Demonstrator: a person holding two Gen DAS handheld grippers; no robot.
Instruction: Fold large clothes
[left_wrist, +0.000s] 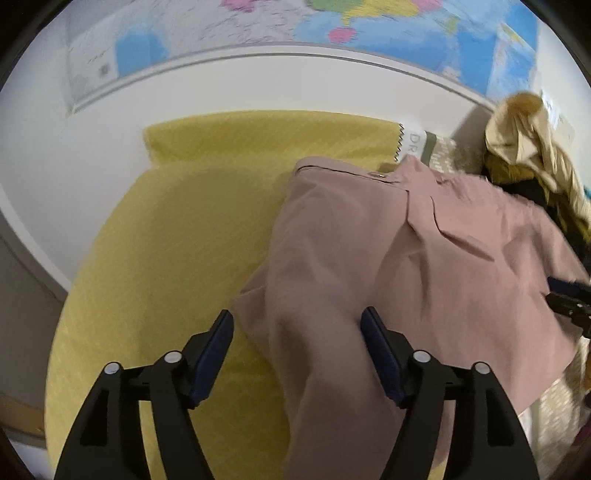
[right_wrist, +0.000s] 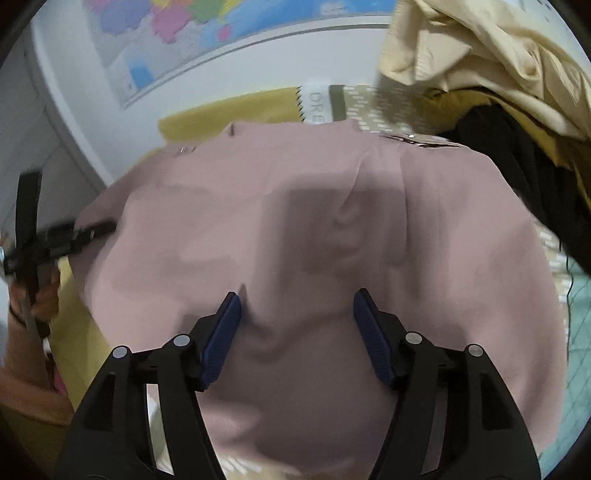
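both grippers, left (left_wrist: 297, 354) and right (right_wrist: 297, 332), gape apart over the wrinkled pink garment (right_wrist: 314, 229) on the yellow bedspread (left_wrist: 177, 229); only the right view shows the person's hand (right_wrist: 35, 295).

The yellow cover (left_wrist: 177, 229) lies bare and passable left of the pink garment (left_wrist: 424, 258). A heap of clothes (right_wrist: 498, 81) blocks the right side; the wall (left_wrist: 229, 88) bounds the far edge
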